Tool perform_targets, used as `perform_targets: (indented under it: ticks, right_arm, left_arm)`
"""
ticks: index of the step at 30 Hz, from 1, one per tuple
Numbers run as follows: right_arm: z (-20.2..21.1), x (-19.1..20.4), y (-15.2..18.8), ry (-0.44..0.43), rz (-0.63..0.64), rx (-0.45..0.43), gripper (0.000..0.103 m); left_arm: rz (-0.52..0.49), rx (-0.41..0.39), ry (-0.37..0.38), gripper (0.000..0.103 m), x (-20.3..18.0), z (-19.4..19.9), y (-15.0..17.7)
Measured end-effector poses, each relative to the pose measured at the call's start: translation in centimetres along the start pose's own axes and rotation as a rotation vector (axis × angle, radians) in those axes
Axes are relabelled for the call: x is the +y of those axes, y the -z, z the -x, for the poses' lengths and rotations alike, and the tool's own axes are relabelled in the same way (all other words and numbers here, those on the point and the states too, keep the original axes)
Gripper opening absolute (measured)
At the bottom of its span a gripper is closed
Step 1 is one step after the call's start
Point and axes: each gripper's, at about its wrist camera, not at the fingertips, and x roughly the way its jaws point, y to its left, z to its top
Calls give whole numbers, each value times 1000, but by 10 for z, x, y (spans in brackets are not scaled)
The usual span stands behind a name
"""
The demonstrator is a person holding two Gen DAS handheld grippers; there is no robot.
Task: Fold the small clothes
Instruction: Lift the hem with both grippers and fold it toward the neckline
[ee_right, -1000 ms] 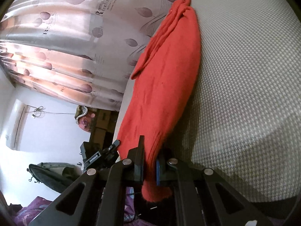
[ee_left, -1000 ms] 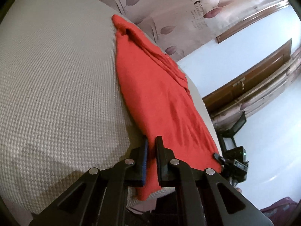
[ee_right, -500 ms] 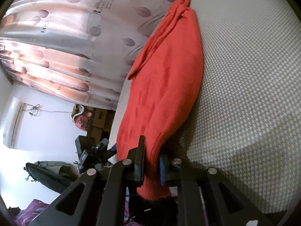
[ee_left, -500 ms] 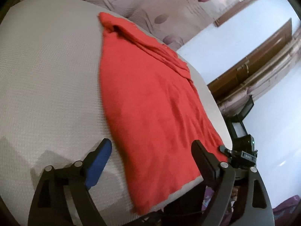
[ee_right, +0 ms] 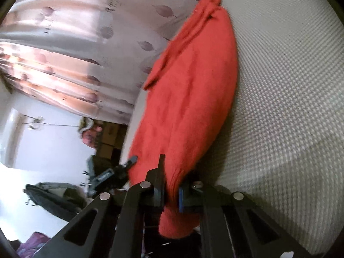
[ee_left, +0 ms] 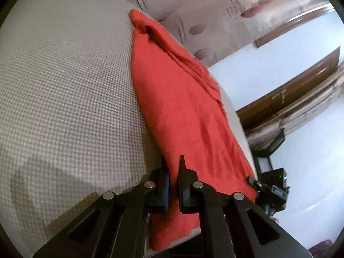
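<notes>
Both grippers, left gripper (ee_left: 173, 167) and right gripper (ee_right: 172, 172), pinch red garment (ee_left: 182, 107).

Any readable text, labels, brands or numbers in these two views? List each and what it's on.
Curtain: dark print near its top in the left wrist view, too blurred to read.
Curtain, right wrist view: a dark printed line, too blurred to read.
Black device beyond the bed edge: pale marking, illegible.
Red garment: no text visible.

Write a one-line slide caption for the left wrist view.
Left gripper pinches the near edge of the red garment lying on the grey textured surface.
</notes>
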Motion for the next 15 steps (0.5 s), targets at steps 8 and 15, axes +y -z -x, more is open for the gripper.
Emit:
perform_targets:
  ticks: [8,15]
  right_arm:
    - [16,7,17,-36,-12,5,8]
    - [31,10,43,-49,-46,28,8]
  left_arm:
    - [-41,9,8,6,-19,23,19]
    - [-75,60,17,6,-32,38,32]
